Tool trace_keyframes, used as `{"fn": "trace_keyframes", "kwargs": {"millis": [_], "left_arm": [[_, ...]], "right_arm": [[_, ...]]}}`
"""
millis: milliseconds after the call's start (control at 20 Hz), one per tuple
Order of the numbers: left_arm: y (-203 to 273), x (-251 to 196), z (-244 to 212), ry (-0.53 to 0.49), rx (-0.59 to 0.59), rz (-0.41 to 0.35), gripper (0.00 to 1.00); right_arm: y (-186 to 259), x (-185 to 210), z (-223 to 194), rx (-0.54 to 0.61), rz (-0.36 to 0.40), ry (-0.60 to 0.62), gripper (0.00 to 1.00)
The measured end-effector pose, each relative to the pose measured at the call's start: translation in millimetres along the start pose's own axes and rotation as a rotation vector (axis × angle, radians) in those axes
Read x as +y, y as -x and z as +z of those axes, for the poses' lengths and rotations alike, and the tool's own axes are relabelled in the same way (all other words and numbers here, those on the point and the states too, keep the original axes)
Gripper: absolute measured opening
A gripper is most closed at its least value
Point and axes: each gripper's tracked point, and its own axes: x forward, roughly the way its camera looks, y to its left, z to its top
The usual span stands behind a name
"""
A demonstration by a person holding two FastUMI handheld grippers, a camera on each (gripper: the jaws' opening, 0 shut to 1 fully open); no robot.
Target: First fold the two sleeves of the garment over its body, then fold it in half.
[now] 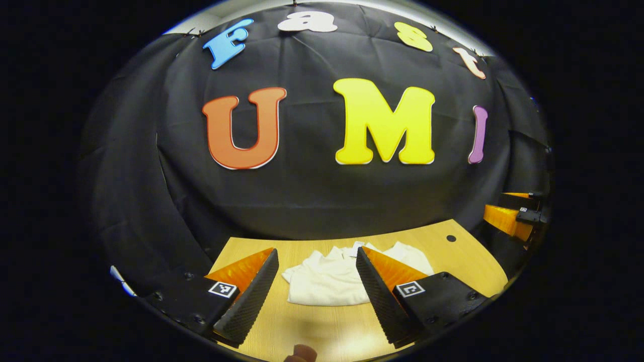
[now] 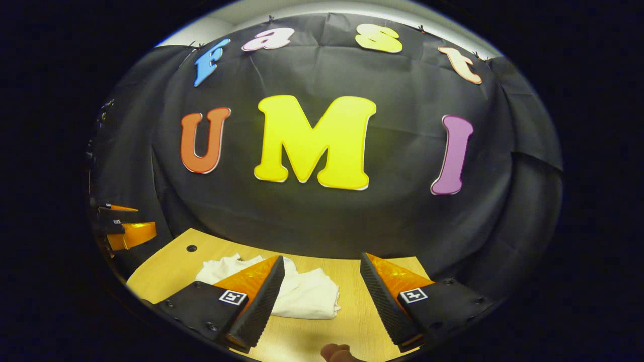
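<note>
The white garment (image 1: 327, 281) lies low in the middle of the left gripper view as a small, compact bundle on the wooden bench (image 1: 453, 256), its near edge straight and its collar end toward the booth wall. In the right gripper view it sits lower left (image 2: 307, 296), with no sleeve spread out to either side. It looks folded already, though how many layers it holds cannot be told from here.

The left hand-held gripper (image 1: 317, 286) hangs above the bench with its fingers spread wide, holding nothing. The right hand-held gripper (image 2: 322, 296) is likewise spread and empty, and shows too at the right edge of the left gripper view.

Risks, as I judge them: soft knit cloth is slack, so a bundle like this could slump or spring open if a finger brushes its edge. A pinch that catches only the top layer would peel the fold apart instead of moving the whole stack. The smooth bench top may let the cloth slide when pushed.

The bench is pale wood-grain with a round dark hole (image 1: 451, 238) near its far corner. Black cloth (image 1: 302, 191) closes the booth behind it.
</note>
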Motion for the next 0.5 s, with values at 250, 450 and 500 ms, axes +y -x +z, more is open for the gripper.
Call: {"fn": "trace_keyframes", "kwargs": {"millis": [250,450,500], "left_arm": [[60,13,16,0.028,-0.069,0.035,0.99],[108,23,13,0.05,-0.113,0.062,0.98],[117,23,10,0.073,-0.112,0.071,0.98]], "right_arm": [[76,17,21,-0.05,0.02,-0.034,0.94],[124,34,19,-0.091,0.01,-0.067,0.94],[133,42,15,-0.098,0.018,-0.081,0.94]]}}
